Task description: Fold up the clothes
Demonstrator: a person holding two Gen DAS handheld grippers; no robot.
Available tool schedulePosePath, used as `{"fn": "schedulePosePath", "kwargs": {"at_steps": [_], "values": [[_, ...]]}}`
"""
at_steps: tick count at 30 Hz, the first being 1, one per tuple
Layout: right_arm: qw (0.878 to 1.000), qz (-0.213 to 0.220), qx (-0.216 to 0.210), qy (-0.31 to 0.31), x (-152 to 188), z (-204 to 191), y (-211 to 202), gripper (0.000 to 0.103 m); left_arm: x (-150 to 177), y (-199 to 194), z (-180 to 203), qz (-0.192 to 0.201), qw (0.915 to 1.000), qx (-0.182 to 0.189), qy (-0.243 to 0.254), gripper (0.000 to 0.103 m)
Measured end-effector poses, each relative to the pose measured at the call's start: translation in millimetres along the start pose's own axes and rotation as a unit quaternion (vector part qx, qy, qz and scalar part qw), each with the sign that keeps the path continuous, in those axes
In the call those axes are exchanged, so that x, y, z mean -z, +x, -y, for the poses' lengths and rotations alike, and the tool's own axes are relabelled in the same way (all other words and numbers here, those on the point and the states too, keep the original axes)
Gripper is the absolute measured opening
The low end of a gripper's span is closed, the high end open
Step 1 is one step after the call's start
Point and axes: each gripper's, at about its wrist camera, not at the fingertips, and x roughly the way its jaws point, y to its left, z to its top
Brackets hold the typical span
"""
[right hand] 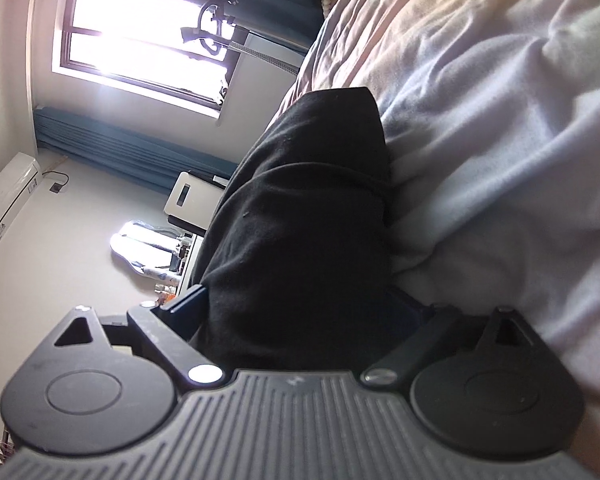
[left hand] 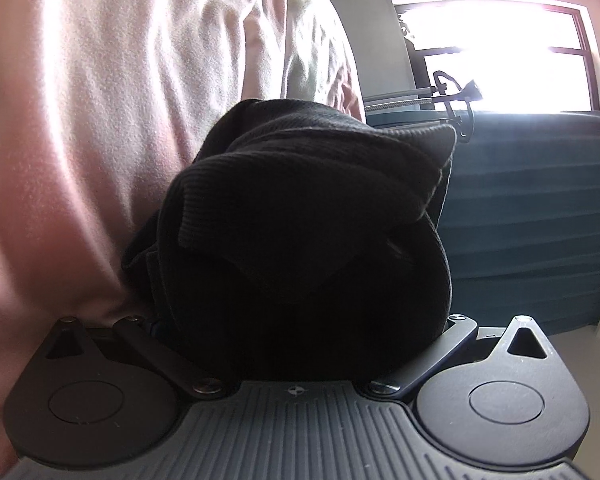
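A black ribbed garment (left hand: pixel 308 200) is bunched up in my left gripper (left hand: pixel 300 320); the cloth fills the space between the fingers and hides both of them, and the gripper is shut on it. In the right wrist view the same black garment (right hand: pixel 300 200) runs out from between the fingers of my right gripper (right hand: pixel 300 304), which is shut on it too. One dark fingertip (right hand: pixel 188 302) shows at the cloth's left edge. The garment lies against the pale bedding (right hand: pixel 480 140), and its far end is a folded corner.
Crumpled pink and white bedding (left hand: pixel 100 120) fills the left of the left wrist view. A bright window (left hand: pixel 500 48) and teal curtains (left hand: pixel 532 220) stand behind. The right wrist view, turned sideways, shows the window (right hand: pixel 140 40), a wall air conditioner (right hand: pixel 8 196) and a cluttered shelf (right hand: pixel 172 264).
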Motion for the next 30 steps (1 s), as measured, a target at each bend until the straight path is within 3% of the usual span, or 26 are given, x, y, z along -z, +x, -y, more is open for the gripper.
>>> {"fn": "schedulePosePath", "kwargs": {"at_steps": [3, 5, 8, 11, 17, 23, 30], "values": [[1.000, 0.009, 0.006, -0.015, 2.0, -3.5, 5.8, 0.090, 5.5, 2.4, 13.2, 0.005, 0.9985, -0.031, 0.045, 0.095], [0.999, 0.017, 0.021, -0.034, 4.3, -7.2, 3.9, 0.075, 9.0, 0.1, 19.3, 0.010, 0.9964, -0.053, 0.066, 0.076], [0.998, 0.029, 0.024, -0.055, 7.1, -17.3, -1.0, 0.068, 11.7, -3.6, 32.3, 0.014, 0.9901, -0.079, 0.115, 0.051], [0.992, 0.040, 0.034, -0.115, 13.8, -44.5, -5.3, 0.063, 10.3, -10.6, 39.4, 0.021, 0.9891, -0.075, 0.124, 0.043], [0.976, 0.069, 0.032, -0.206, 27.4, -94.6, -30.5, 0.058, 19.4, -34.4, 54.1, 0.009, 0.9889, -0.012, 0.148, 0.037], [0.965, 0.113, 0.009, -0.235, 21.0, -135.6, -87.1, 0.056, 44.3, -60.1, 87.2, -0.025, 0.9862, 0.054, 0.155, 0.036], [0.954, 0.171, 0.001, -0.247, -1.0, -158.6, -184.3, 0.056, 101.8, -70.5, 150.6, -0.061, 0.9713, 0.109, 0.203, 0.036]]}}
